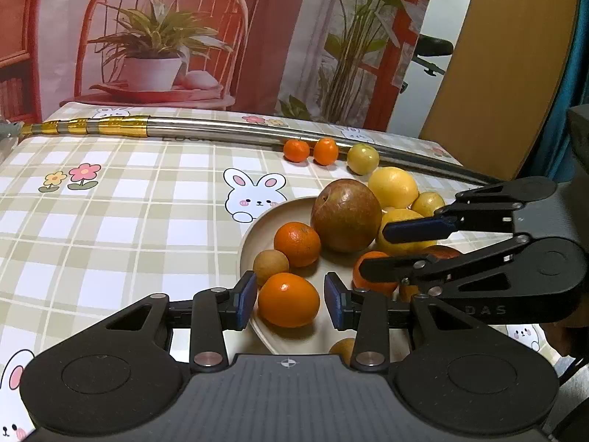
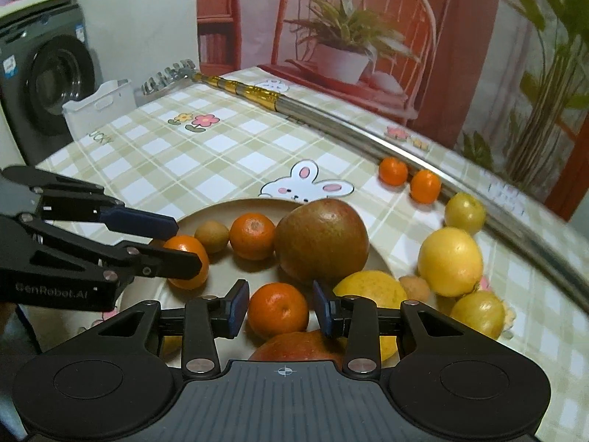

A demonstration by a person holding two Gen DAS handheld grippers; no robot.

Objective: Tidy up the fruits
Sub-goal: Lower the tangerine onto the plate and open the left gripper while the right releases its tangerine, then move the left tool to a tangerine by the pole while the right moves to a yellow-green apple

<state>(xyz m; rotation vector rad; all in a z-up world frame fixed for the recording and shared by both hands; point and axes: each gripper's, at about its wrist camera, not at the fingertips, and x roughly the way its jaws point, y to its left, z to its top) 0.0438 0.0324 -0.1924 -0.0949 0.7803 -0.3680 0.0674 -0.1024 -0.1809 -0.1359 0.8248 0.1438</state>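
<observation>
Roughly halfway, I'd judge — the plate [image 1: 254, 235] at lower centre holds an apple [image 1: 346, 215] and citrus, while loose fruits [image 1: 325, 151] wait at upper right. The left gripper [image 1: 291, 300] straddles a near mandarin [image 1: 288, 304], pads slightly clear — the right gripper [image 2: 279, 309] pinches a second mandarin [image 2: 278, 311].

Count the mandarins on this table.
5 mandarins. Two lie off the plate beside the metal pole; three sit on the plate: one by the big apple, one at the left jaws, one at the right jaws. Others may be hidden.
</observation>
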